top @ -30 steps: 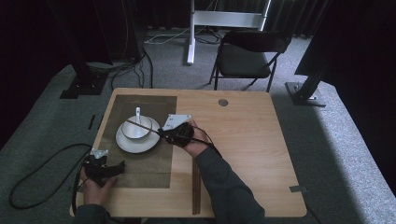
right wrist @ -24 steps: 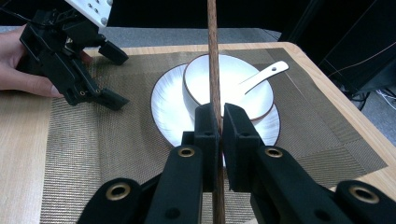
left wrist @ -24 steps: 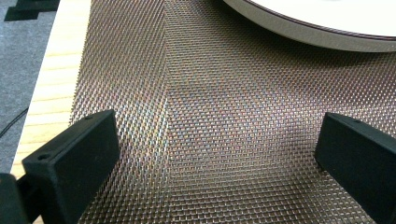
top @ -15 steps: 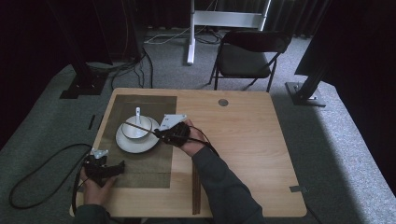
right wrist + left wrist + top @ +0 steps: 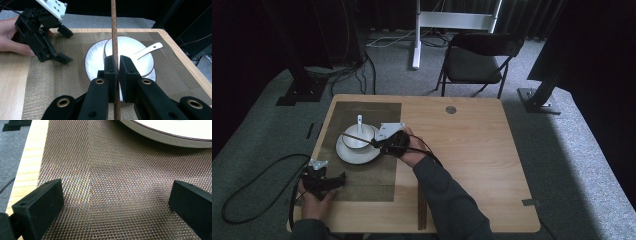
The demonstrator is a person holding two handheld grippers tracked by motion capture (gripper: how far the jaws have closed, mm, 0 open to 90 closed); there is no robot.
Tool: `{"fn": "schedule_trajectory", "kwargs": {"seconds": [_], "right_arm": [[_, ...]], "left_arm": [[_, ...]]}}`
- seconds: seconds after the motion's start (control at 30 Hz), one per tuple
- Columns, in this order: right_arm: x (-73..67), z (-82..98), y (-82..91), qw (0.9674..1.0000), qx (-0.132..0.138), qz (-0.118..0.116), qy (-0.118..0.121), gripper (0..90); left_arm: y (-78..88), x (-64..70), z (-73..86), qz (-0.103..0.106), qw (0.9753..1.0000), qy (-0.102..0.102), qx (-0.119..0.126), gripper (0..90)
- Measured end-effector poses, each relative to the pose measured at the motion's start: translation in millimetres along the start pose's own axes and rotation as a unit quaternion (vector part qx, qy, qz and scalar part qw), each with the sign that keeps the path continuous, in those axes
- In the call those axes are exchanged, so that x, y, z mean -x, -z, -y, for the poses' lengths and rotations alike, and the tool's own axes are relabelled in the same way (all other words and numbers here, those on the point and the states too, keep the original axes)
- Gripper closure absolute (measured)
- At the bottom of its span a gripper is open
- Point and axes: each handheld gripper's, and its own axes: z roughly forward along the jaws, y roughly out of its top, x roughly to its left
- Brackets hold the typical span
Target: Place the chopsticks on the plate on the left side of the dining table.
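The chopstick [image 5: 114, 37] runs off the right gripper view's top and bottom edges.

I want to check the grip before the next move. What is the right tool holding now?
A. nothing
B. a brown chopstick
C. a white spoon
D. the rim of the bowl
B: in the right gripper view the right tool is shut on a thin brown chopstick that runs up over the bowl, while the spoon lies in the bowl, untouched.
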Motion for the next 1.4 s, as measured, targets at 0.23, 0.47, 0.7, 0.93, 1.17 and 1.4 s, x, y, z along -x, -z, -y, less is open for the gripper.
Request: {"fn": "schedule_trajectory", "kwargs": {"seconds": [0.23, 0.47, 0.7, 0.93, 1.17, 1.4], "right_arm": [[0.7, 0.6, -5.7, 1.0000, -0.002, -0.003, 0.001, 84.9], [0.8, 1.1, -12.5, 0.9999, -0.007, -0.011, 0.007, 84.9], [0.9, 2.0, -20.3, 0.9998, -0.008, -0.018, 0.007, 84.9], [0.3, 2.1, -27.7, 0.9996, -0.010, -0.024, 0.008, 84.8], [0.3, -1.1, -33.6, 0.9994, -0.011, -0.029, 0.016, 84.9], [-1.9, -2.4, -40.9, 0.9990, -0.014, -0.036, 0.024, 84.9]], "left_arm": [[-0.1, 0.1, 0.0, 0.000, 1.0000, 0.001, 0.001, 0.2], [-0.1, 0.1, 0.0, 0.000, 1.0000, 0.000, 0.001, 0.2], [0.0, -0.1, 0.0, -0.001, 1.0000, -0.001, 0.000, 0.2], [-0.1, 0.1, 0.0, 0.000, 1.0000, 0.000, 0.001, 0.2], [-0.1, 0.0, 0.0, 0.000, 1.0000, 0.000, 0.001, 0.2], [0.0, 0.0, 0.0, 0.000, 1.0000, 0.000, 0.000, 0.2]]}}
